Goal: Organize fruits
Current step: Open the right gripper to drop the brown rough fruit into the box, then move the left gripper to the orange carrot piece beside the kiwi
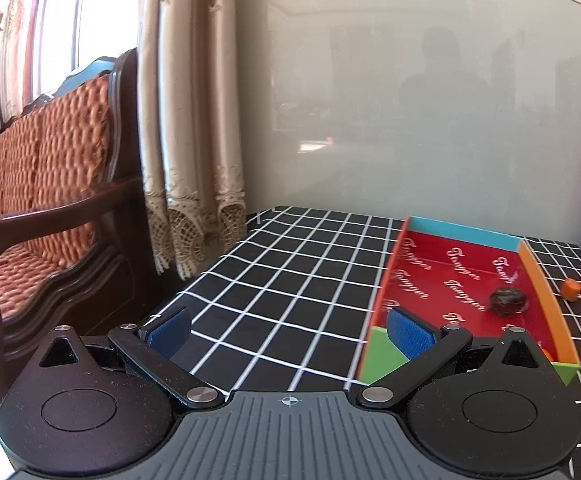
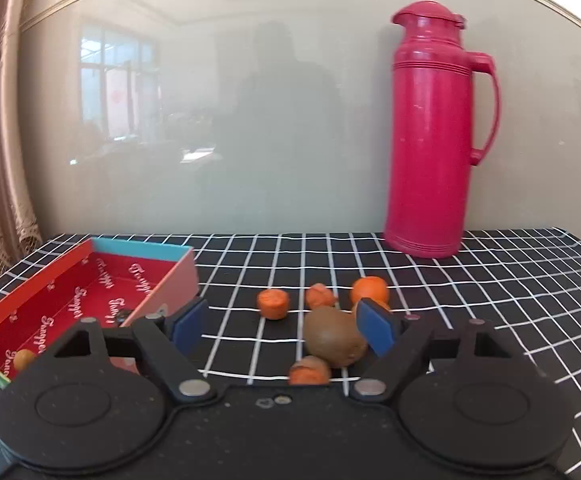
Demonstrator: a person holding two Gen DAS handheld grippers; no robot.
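Both wrist cameras look low and forward over their tongs toward a glossy wall panel [image 2: 210, 120]. The left view sits close beside the red tray [image 1: 536, 268]; the right view takes in that tray [image 2: 42, 284] and the checked desk [image 2: 490, 280].

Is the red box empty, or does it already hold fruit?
Not empty: the red box holds a dark round fruit and a small orange fruit; the kiwi lies outside.
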